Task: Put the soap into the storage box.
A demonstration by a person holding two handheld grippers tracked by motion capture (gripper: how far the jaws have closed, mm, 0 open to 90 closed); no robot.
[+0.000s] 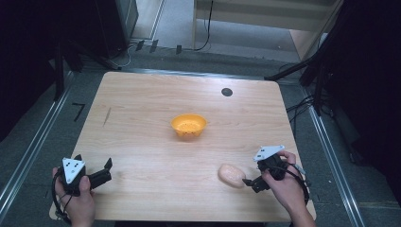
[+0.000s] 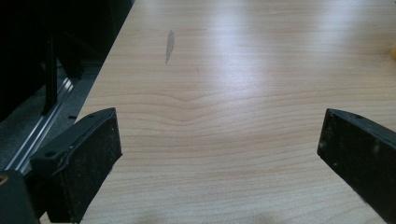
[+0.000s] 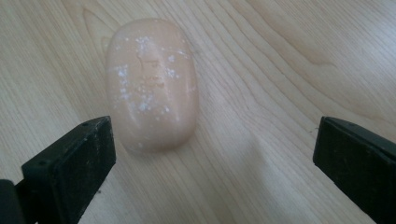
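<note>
Light wood-grain tabletop (image 1: 156, 142) with rounded corners, dark floor and metal rails all around it, that's the setup. Main thing on it is a peach-pink oval bar of soap (image 1: 231, 175), lying flat on the wood right in front of the right gripper (image 1: 250, 182). From the right gripper view the soap (image 3: 150, 84) has white flecks and some faint stamped lettering on top, and it sits just ahead of the jaws, closer to the left-hand jaw and not touching either one. Those jaws are spread wide apart with nothing between them but bare wood. A hand (image 1: 286, 184) holds that gripper from the near right edge.

Farther out from the right gripper, toward the middle of the table, there's a small orange plastic bowl (image 1: 188, 126), well apart from the soap. Beyond that, near the far edge, a small dark round spot (image 1: 227, 91).

Over on the other side, the left gripper (image 1: 105, 171) is held at the near left corner, jaws also wide apart over bare wood (image 2: 224, 140), well away from the soap.
</note>
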